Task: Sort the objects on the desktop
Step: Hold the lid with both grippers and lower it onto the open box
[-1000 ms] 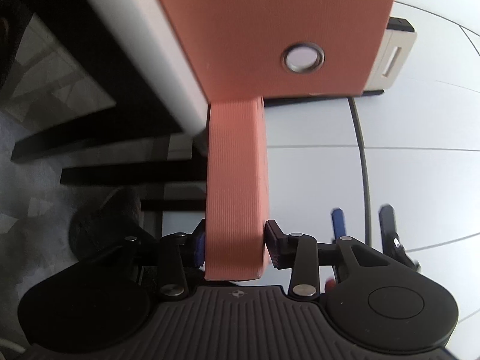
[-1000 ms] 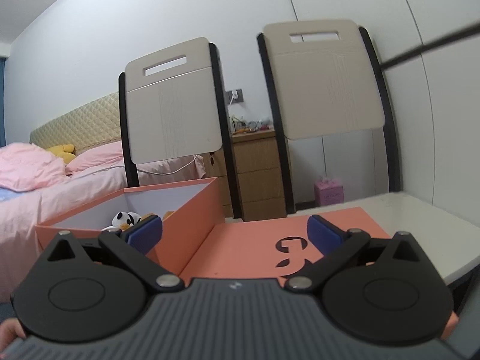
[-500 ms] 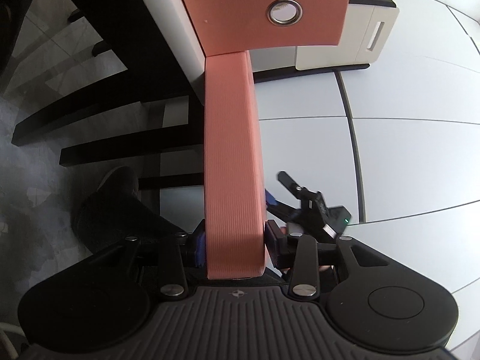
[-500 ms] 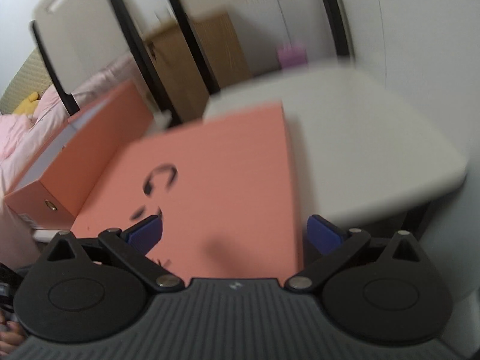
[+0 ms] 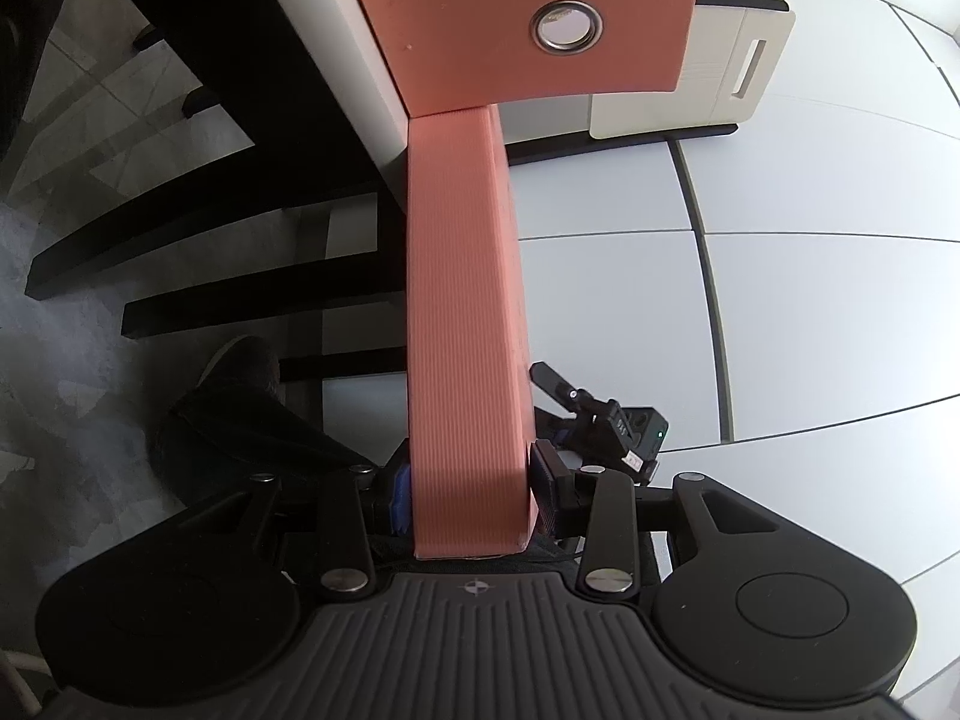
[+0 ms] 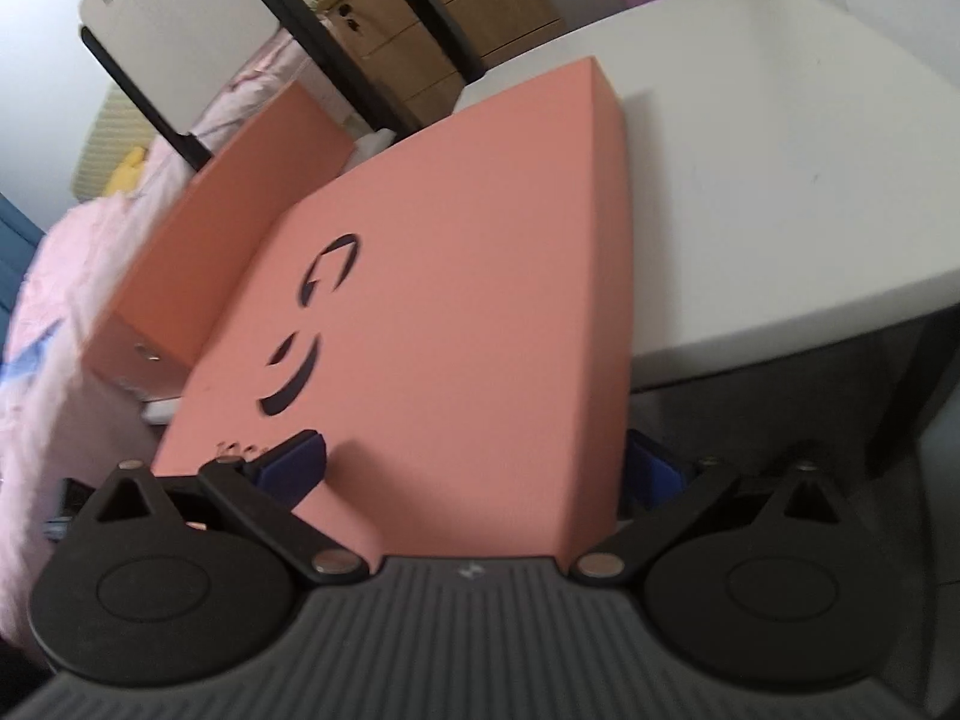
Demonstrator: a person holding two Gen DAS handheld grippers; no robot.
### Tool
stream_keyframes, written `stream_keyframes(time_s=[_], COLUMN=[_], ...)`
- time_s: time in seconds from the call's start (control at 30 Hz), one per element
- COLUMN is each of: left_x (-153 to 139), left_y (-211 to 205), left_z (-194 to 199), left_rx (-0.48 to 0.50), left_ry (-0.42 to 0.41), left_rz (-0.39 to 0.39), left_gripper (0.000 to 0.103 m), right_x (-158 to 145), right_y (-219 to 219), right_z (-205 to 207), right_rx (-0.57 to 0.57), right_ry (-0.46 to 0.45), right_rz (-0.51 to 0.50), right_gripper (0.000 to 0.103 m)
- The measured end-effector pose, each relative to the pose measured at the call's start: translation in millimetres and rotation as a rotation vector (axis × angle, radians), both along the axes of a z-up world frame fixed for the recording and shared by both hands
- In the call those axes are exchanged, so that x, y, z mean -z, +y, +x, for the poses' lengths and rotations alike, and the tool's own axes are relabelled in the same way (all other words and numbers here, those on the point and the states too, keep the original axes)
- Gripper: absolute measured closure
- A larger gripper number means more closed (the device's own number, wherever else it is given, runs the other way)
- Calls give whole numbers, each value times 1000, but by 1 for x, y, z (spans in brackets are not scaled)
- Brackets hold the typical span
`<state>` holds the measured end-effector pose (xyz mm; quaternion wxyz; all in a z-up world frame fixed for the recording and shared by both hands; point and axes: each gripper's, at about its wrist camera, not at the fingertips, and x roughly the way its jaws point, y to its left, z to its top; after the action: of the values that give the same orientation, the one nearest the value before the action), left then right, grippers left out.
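My left gripper (image 5: 471, 495) is shut on the near edge of a salmon-pink box lid (image 5: 465, 324), holding it edge-on beside the pink box (image 5: 528, 18), which has a metal eyelet. In the right wrist view the same lid (image 6: 456, 312) lies flat with black logo marks on top. My right gripper (image 6: 474, 471) straddles its near right corner with its jaws wide apart: the left pad (image 6: 294, 465) is over the lid top and the right pad (image 6: 651, 474) is beside the lid's side. The pink box (image 6: 234, 240) stands left of the lid.
The white table (image 6: 780, 192) carries the lid and box. Two cream chairs with black frames (image 6: 174, 36) stand behind it, with a wooden drawer unit (image 6: 456, 18) and a pink bed (image 6: 72, 276) beyond. In the left wrist view, the right gripper (image 5: 600, 420) shows under the lid.
My right gripper tilted down and moved in over the lid's near corner, and the box interior has gone out of its view. My left gripper kept its hold; the box slid further up its view.
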<state>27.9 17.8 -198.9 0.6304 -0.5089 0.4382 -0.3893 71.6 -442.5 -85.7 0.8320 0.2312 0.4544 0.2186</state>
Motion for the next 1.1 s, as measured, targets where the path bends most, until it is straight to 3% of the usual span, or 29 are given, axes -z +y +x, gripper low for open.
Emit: stream_keyframes(time_s=[0.27, 0.6, 0.87, 1.1], left_x=[-34, -84, -123, -162], left_y=[6, 5, 4, 16], left_z=[-11, -36, -50, -45], left_rx=[-25, -32, -18, -70], left_ry=[-90, -197, -296, -377], left_rz=[-15, -40, -49, -19], left_gripper=[57, 49, 49, 47], right_x=[-19, -77, -112, -160], right_y=[-18, -21, -25, -10], right_z=[-35, -103, -151, -160], right_rx=[31, 143, 206, 220], right_ry=[-65, -221, -301, -411], right_rz=[95, 133, 153, 113], right_gripper=[21, 21, 22, 23])
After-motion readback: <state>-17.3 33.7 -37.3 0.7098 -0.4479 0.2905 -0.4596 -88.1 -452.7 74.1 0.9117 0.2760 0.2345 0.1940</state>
